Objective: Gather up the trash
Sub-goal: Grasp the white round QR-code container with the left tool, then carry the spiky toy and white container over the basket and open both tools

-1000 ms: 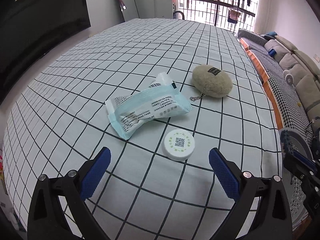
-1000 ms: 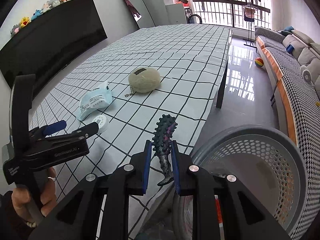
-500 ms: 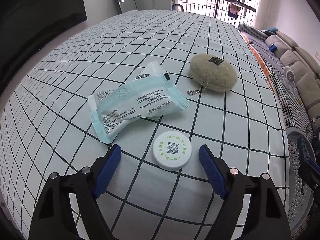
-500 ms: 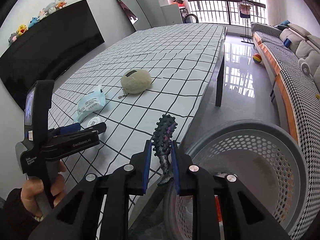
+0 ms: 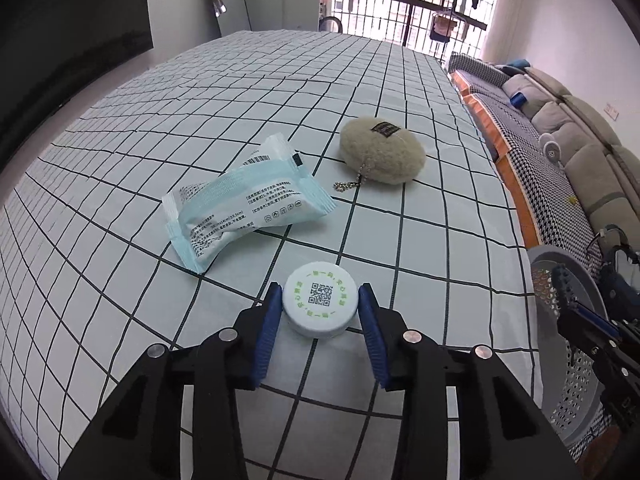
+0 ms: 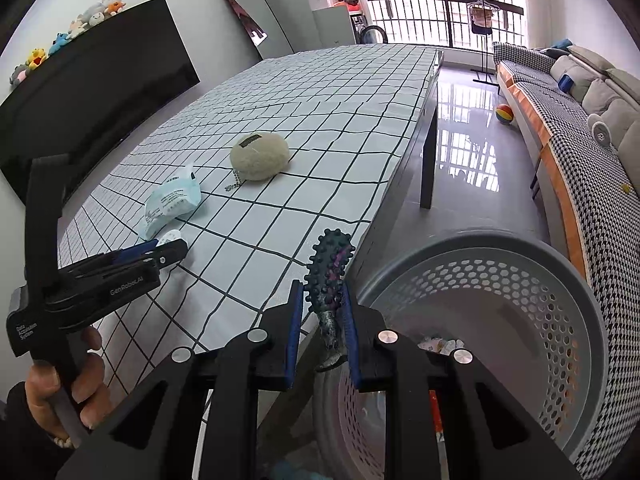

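Observation:
My left gripper (image 5: 320,300) is shut on a round white lid (image 5: 320,305) with a green ring and QR code, resting on the checked tablecloth (image 5: 420,240). Behind it lie a light blue tissue pack (image 5: 244,206) and a beige fuzzy keychain pouch (image 5: 382,150). My right gripper (image 6: 322,302) is shut on a dark spiky toy (image 6: 329,270), held off the table's edge beside the grey perforated basket (image 6: 560,280). The left gripper also shows in the right wrist view (image 6: 164,250), with the tissue pack (image 6: 172,200) and pouch (image 6: 260,154) beyond it.
The basket stands on the floor right of the table and holds a few scraps (image 6: 440,344). A sofa (image 6: 580,92) runs along the right wall. A dark TV (image 6: 92,80) is on the left wall. A small ball (image 6: 505,113) lies on the floor.
My left gripper moved forward and closed its fingers onto the white lid. My right gripper, still holding the spiky toy, shifted slightly by the basket.

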Demonstrator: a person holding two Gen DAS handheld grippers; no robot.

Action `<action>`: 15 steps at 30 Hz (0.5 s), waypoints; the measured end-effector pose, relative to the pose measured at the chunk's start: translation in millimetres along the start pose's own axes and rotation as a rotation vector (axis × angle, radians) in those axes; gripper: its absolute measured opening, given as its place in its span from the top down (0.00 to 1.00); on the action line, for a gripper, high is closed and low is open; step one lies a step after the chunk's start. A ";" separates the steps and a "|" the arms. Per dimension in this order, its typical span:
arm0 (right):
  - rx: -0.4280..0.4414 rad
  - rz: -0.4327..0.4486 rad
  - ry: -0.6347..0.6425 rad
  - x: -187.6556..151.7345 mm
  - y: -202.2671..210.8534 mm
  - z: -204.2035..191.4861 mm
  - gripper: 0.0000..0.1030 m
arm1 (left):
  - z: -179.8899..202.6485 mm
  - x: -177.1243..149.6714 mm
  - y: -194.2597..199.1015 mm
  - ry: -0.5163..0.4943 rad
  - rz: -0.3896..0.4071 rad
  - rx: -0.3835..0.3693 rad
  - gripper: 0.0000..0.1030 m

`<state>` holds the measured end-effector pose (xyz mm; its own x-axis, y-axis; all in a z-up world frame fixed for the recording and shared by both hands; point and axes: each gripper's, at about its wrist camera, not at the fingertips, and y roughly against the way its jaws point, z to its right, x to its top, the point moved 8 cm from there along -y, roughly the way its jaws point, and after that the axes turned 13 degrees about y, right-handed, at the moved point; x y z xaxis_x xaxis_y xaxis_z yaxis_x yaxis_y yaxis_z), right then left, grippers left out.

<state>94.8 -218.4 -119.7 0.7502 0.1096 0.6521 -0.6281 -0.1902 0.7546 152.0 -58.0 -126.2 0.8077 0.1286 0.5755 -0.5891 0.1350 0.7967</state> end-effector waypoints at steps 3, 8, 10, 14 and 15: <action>-0.014 -0.005 -0.006 -5.5 4.1 2.5 0.81 | 10.9 -1.4 13.0 -0.024 0.033 -0.016 0.63; -0.042 -0.009 -0.022 -19.1 18.8 13.4 0.81 | 43.7 -8.9 34.8 -0.077 0.058 -0.078 0.63; -0.057 -0.007 -0.037 -25.6 27.5 23.2 0.81 | 61.5 -13.3 41.6 -0.100 0.062 -0.109 0.62; -0.102 -0.011 -0.079 -40.7 44.0 49.6 0.81 | 99.6 -25.3 49.6 -0.149 0.059 -0.160 0.62; -0.112 -0.012 -0.090 -45.1 48.0 57.1 0.81 | 108.7 -29.3 50.9 -0.162 0.056 -0.172 0.62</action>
<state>42.6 -288.2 -117.2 0.7704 0.0220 0.6372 -0.6340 -0.0790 0.7693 101.1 -161.7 -82.3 0.7587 -0.0166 0.6512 -0.6177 0.2991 0.7273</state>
